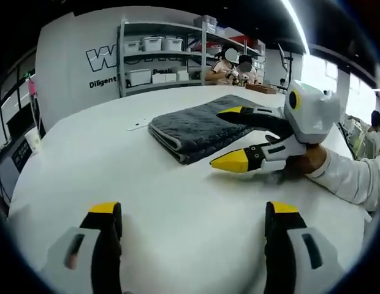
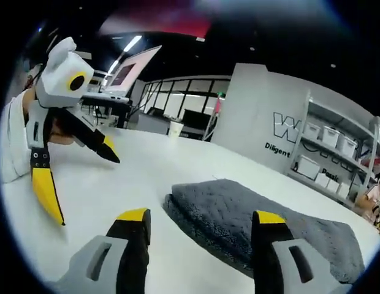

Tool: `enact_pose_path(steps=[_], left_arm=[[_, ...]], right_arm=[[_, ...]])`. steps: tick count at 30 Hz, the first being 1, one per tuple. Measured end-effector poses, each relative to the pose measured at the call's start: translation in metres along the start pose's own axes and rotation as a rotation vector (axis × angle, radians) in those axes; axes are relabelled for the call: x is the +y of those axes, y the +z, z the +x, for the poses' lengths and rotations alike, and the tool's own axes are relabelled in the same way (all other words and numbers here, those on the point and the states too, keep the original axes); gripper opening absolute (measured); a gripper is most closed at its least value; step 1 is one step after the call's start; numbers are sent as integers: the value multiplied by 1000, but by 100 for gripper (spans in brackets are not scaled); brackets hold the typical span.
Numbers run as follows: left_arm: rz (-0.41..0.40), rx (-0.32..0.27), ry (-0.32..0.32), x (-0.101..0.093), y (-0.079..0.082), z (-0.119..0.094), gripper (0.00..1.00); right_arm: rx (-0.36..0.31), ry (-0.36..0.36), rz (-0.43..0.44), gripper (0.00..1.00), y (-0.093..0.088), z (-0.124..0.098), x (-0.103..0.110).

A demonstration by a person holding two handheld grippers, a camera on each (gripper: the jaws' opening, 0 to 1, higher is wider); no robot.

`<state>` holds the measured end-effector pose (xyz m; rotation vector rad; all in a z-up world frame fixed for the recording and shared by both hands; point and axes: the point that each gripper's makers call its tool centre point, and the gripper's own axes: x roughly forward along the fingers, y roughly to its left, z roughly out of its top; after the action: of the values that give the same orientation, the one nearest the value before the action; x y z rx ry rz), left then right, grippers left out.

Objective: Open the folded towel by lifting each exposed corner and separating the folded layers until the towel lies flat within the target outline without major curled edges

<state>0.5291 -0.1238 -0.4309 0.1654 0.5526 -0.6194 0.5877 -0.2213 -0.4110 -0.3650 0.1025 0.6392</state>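
A grey folded towel lies on the white table, its stacked layers showing along the near edge. My right gripper comes in from the right, open, with one yellow-tipped jaw over the towel's corner and the other on the table side of it. In the right gripper view the towel has its near corner between the open jaws of my right gripper. My left gripper is open over bare table, short of the towel. It also shows as the left gripper, open and apart from the towel.
A hand in a white sleeve holds the right gripper. Shelves with white bins stand behind the table, with seated people beside them. A small flat mark lies left of the towel. A paper cup stands at the far edge.
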Motion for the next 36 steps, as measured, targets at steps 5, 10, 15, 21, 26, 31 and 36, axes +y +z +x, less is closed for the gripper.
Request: enact_pose_path(steps=[5,10,15,21,26,31,36], left_arm=[[-2,0,3,0,0,0,96],[-4,-1,6,1,0,-1,96],[-1,2,6,1,0,0,96],[6,11,4,0,-1,2,96],[0,4,7,1,0,0,96],[1,5,5,0,0,1,96],[4,10,7,0,-1,1,96]], right_arm=[[-3,2,4,63,1,1,2],[1,4,2,62,1,2,2],[1,3,1,60,1,1,2],[-3,13,2,59,2,2,4],[-11,30,-18,53,4,2,8],[-34,48,-27,41,9,4,12],[-22,55,-45,37,9,14,15]])
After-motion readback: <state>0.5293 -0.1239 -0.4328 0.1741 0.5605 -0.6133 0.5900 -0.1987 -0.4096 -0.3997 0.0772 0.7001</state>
